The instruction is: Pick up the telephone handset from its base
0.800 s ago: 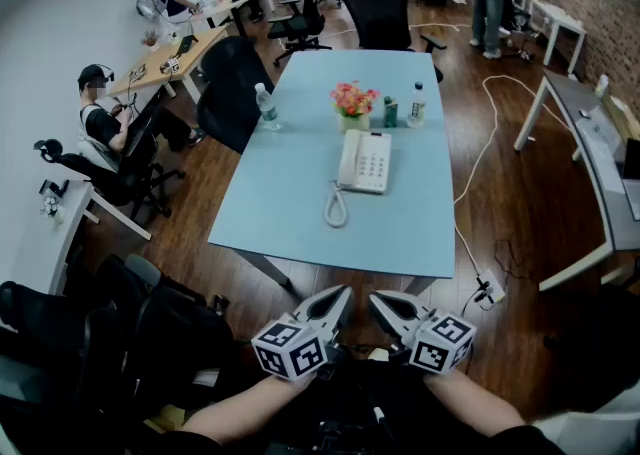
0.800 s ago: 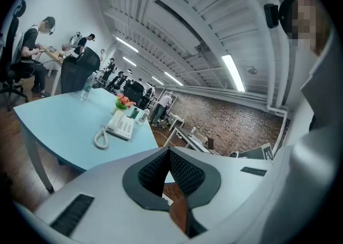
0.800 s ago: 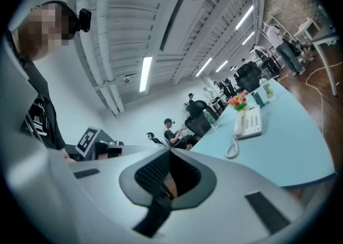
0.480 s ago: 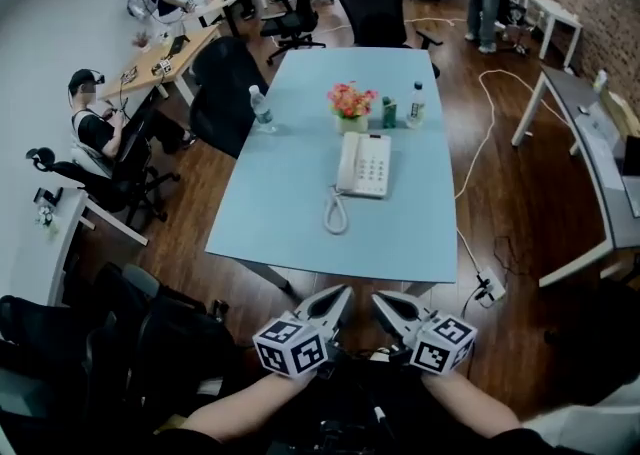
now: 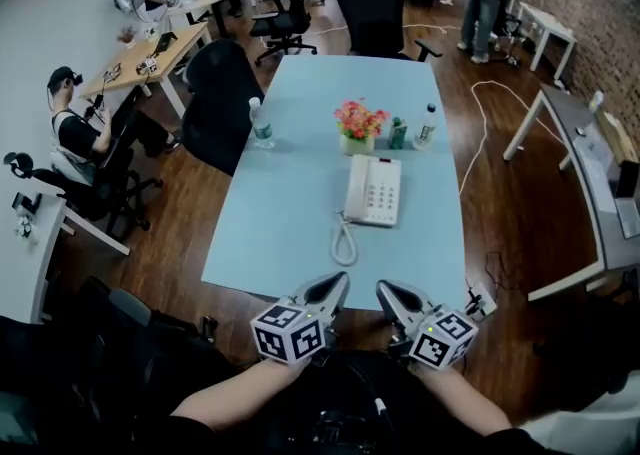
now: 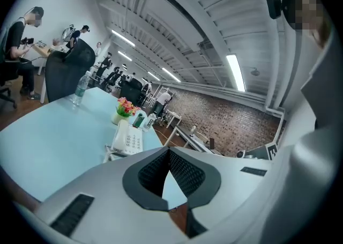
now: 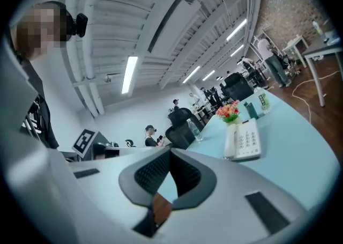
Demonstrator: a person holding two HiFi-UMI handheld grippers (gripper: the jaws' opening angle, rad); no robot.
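A white telephone (image 5: 375,190) lies on the light blue table (image 5: 280,233), a little right of its middle. Its handset (image 5: 355,188) rests on the left side of the base, and the coiled cord (image 5: 343,241) loops toward me. Both grippers hover side by side at the table's near edge, well short of the phone. My left gripper (image 5: 339,282) is shut with nothing in it, and my right gripper (image 5: 384,290) is shut and empty too. The phone (image 6: 127,138) shows ahead in the left gripper view past the shut left gripper (image 6: 169,150), and the phone (image 7: 244,140) also beyond the right gripper (image 7: 170,152).
Behind the phone stand a pot of flowers (image 5: 359,124), a green can (image 5: 399,133) and a small bottle (image 5: 427,126). A water bottle (image 5: 260,124) is at the table's left edge. Black office chairs (image 5: 218,103) ring the table. People sit at desks on the left.
The view has come nearer the table: the phone sits lower and larger in the picture. Both grippers now reach the table's near edge, still shut and side by side.
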